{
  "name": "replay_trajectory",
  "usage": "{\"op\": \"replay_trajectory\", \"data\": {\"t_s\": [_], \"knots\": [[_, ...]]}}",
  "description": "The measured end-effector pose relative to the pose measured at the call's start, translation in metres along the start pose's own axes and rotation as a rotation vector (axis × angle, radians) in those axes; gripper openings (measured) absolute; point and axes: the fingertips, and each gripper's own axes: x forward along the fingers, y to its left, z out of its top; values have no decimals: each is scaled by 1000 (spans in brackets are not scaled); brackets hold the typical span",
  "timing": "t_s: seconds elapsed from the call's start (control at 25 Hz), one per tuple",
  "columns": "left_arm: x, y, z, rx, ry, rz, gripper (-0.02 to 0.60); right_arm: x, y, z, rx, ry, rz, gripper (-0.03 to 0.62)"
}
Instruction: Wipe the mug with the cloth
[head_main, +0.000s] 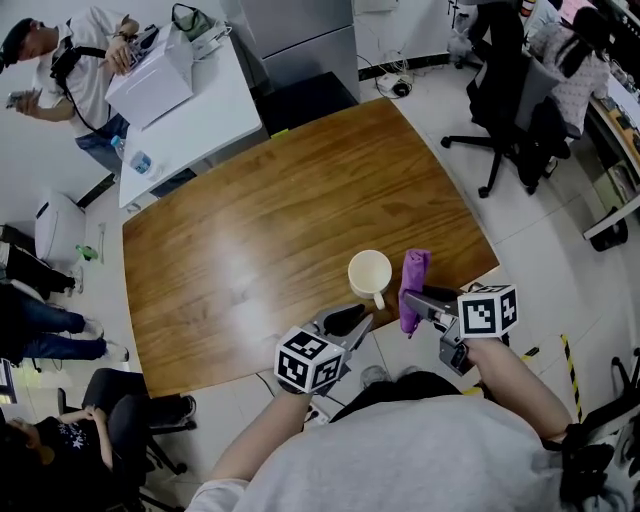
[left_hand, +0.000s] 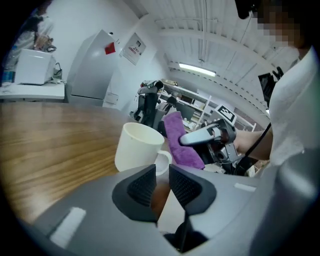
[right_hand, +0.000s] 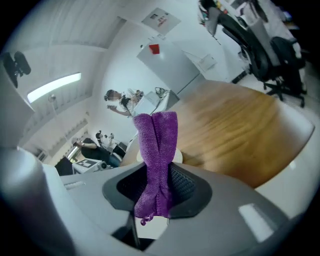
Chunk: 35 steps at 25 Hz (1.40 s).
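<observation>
A cream mug (head_main: 369, 273) stands upright on the wooden table (head_main: 250, 230) near its front edge, handle turned toward me. In the left gripper view the mug (left_hand: 137, 147) sits just beyond my left gripper (left_hand: 161, 186), whose pads stand a narrow gap apart with nothing between them. In the head view the left gripper (head_main: 358, 322) is just short of the handle. My right gripper (head_main: 412, 300) is shut on a purple cloth (head_main: 413, 285), held upright just right of the mug. The cloth (right_hand: 157, 150) rises from between that gripper's (right_hand: 157, 187) pads and hides most of the mug behind it.
A white table (head_main: 200, 110) with a white box stands at the back left, a person beside it. A black office chair (head_main: 510, 90) is at the back right. Seated people are at the left edge. The wooden table's front edge runs just under both grippers.
</observation>
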Motion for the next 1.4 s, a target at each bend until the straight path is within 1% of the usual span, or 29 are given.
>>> {"op": "replay_trajectory", "data": {"t_s": [0.12,0.2,0.28,0.36,0.44,0.52,0.6,0.76,0.84,0.92,1.12,1.28,1.4], "knots": [[-34,-20,20,-30,-102,0,67,-29,33,1,-93,21,61,124],[-64,-37,32,-31,-176,25,49,-52,58,1,-156,30,116,124],[-93,-58,39,-21,-231,62,29,-76,82,-4,-240,39,159,124],[-117,-81,41,-1,-273,96,28,-99,98,-15,-329,52,181,124],[-132,-110,42,36,-311,119,17,-119,107,-30,-414,66,189,126],[-136,-148,41,85,-333,136,0,-142,110,-52,-462,73,201,124],[-129,-193,30,124,-337,154,0,-172,112,-79,-474,85,220,124],[-110,-283,-3,165,-310,185,0,-234,121,-132,-535,99,257,126],[-101,-324,-19,171,-299,187,0,-266,124,-157,-560,102,266,124],[-96,-356,-29,168,-294,195,0,-294,125,-178,-577,103,270,124],[-97,-406,-34,166,-275,233,0,-338,125,-207,-593,97,265,124],[-104,-419,-43,158,-259,250,0,-348,136,-214,-620,85,260,124],[-101,-428,-50,142,-258,253,0,-355,135,-220,-621,92,249,123]]}}
